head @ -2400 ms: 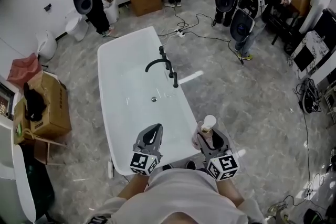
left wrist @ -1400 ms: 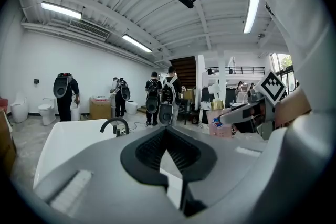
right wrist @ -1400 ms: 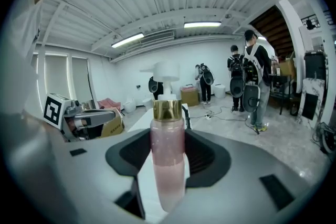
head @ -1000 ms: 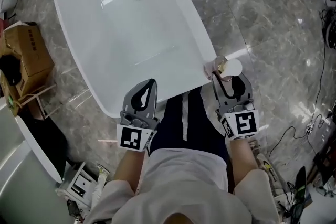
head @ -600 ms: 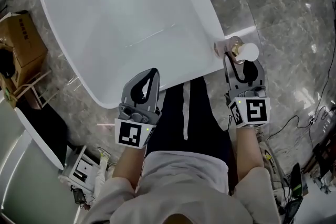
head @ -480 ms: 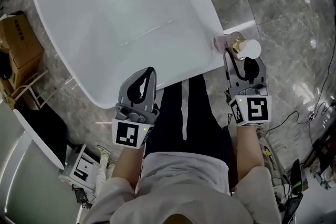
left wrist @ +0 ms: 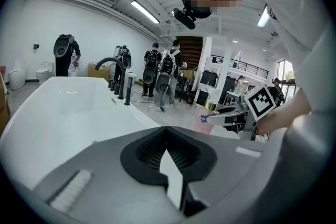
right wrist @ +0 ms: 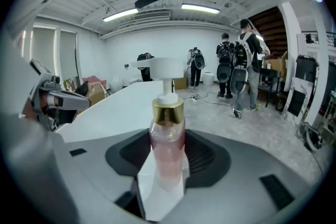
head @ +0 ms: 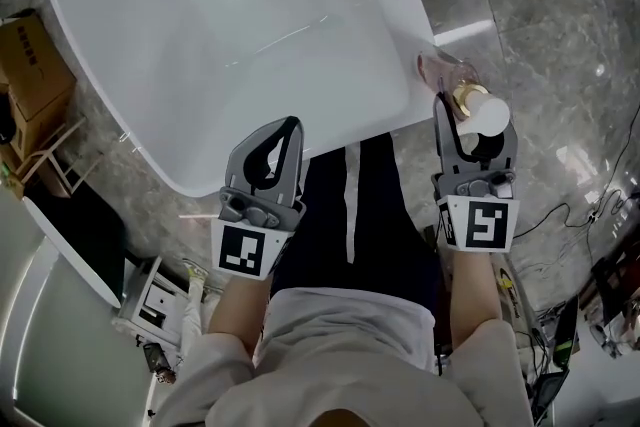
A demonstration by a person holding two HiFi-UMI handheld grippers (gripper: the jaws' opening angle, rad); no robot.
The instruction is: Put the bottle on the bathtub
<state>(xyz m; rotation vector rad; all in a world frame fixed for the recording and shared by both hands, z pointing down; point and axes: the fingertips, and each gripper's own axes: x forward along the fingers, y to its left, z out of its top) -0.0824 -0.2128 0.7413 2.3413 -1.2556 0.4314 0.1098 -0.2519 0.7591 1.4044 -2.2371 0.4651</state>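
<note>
A pink pump bottle (head: 462, 93) with a gold collar and white pump head stands upright between the jaws of my right gripper (head: 472, 120), which is shut on it. In the right gripper view the bottle (right wrist: 168, 147) fills the middle of the gripper (right wrist: 167, 139). It hangs by the near right corner of the white bathtub (head: 400, 50); whether its base touches the rim I cannot tell. My left gripper (head: 289, 127) is shut on nothing, near the tub's front edge. In the left gripper view its tips (left wrist: 167, 131) meet, with the bathtub (left wrist: 68, 113) ahead.
A black faucet (left wrist: 118, 78) stands on the tub's far rim. Cardboard boxes (head: 30, 75) sit on the floor at left, cables (head: 590, 205) at right. The wearer's dark-trousered legs (head: 345, 215) are between the grippers. Several people stand far behind.
Both grippers have sunk lower and the view has tilted down onto the tub's near end. The bottle stays in the right gripper, now at the tub's near right corner.
</note>
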